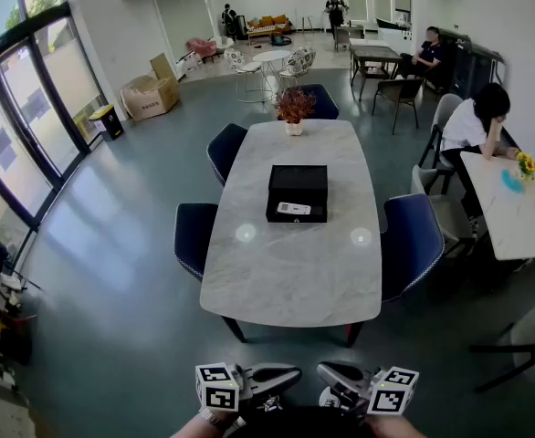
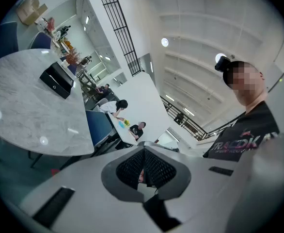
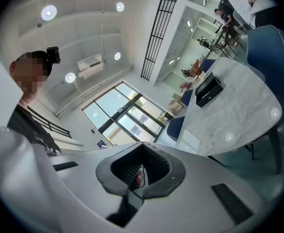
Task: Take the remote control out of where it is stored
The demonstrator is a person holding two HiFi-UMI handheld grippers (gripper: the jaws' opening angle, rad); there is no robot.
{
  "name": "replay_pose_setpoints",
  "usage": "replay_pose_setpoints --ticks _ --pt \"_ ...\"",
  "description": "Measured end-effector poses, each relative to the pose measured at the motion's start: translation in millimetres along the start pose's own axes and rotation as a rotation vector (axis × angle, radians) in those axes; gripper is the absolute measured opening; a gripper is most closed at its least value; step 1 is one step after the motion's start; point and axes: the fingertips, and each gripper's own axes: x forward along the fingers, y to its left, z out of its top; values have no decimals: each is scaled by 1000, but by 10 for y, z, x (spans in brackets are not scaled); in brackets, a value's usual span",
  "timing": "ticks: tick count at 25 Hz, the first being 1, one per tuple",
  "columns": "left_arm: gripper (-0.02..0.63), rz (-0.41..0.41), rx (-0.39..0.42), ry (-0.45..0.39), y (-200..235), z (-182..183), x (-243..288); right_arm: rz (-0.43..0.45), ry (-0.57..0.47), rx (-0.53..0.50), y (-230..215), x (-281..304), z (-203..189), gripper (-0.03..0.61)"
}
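Note:
A white remote control (image 1: 294, 209) lies in an open black box (image 1: 297, 182) on the middle of the marble table (image 1: 290, 276). The box (image 2: 57, 80) shows small in the left gripper view, and the box (image 3: 209, 90) shows again in the right gripper view. My left gripper (image 1: 288, 373) and right gripper (image 1: 328, 370) are held low in front of me, well short of the table, tips turned toward each other. Both have their jaws pressed together with nothing between them. Both gripper views point up toward the ceiling and the person holding them.
Dark blue chairs (image 1: 194, 235) (image 1: 412, 240) stand around the table. A small potted plant (image 1: 294, 108) sits at its far end. People sit at a table (image 1: 514, 210) to the right. Cardboard boxes (image 1: 151, 96) stand by the windows at the left.

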Motion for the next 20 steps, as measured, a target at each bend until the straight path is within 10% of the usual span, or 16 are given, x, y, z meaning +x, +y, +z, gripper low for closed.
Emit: replay_pose_setpoints --ticks 20 --pt "3 20 -12 -31 15 54 -63 37 -7 -2 68 37 75 11"
